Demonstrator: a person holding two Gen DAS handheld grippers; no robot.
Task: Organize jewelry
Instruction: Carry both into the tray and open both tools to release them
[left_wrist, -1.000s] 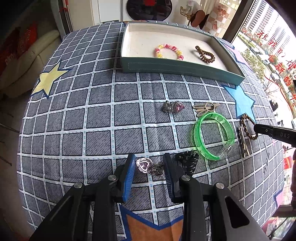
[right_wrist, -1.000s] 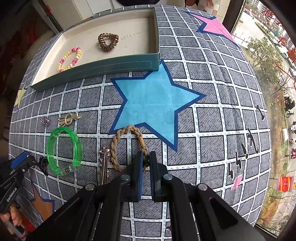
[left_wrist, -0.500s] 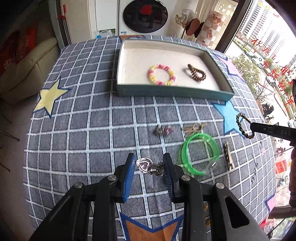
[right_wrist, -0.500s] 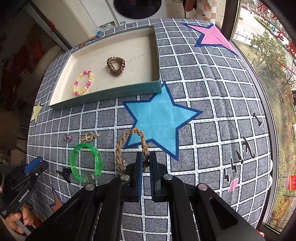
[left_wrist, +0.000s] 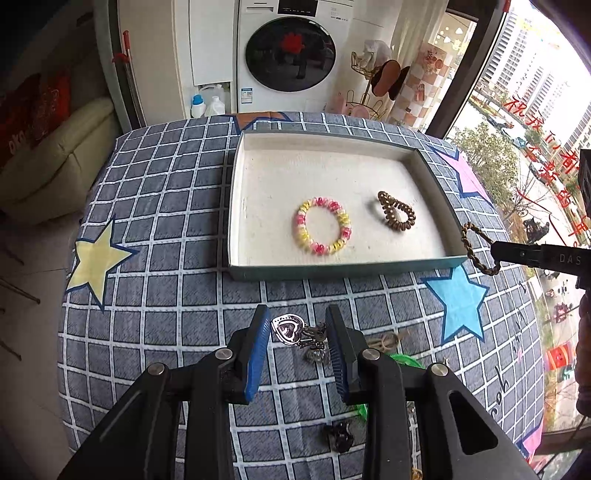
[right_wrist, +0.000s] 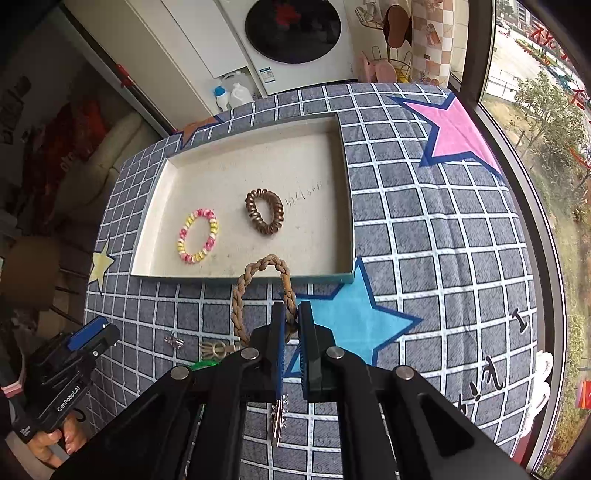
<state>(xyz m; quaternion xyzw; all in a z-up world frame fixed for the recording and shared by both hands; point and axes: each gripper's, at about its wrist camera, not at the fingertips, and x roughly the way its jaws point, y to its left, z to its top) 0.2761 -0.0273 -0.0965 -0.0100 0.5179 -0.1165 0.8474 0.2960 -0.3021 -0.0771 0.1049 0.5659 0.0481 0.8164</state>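
My left gripper (left_wrist: 297, 314) is shut on a silver heart pendant (left_wrist: 290, 329), holding it in the air above the checked cloth, short of the tray's near wall. My right gripper (right_wrist: 291, 306) is shut on a brown braided bracelet (right_wrist: 258, 288); the loop hangs over the near edge of the teal tray (right_wrist: 345, 206). In the left wrist view the same bracelet (left_wrist: 474, 249) dangles by the tray's (left_wrist: 332, 268) right front corner. Inside the tray lie a pink-yellow coil hair tie (left_wrist: 322, 226) and a brown coil hair tie (left_wrist: 397, 212).
Left on the cloth are a green bangle (left_wrist: 404, 359), a gold clip (left_wrist: 388, 339), a small silver-pink piece (left_wrist: 317, 355), a black claw clip (left_wrist: 338, 436) and a spiky silver clip (right_wrist: 279, 417). A washing machine (left_wrist: 291, 55) stands beyond the table; a window runs along the right.
Both grippers have risen from the cloth and moved toward the tray, each carrying its piece. The braided bracelet came up off the cloth and now hangs at the tray's edge.
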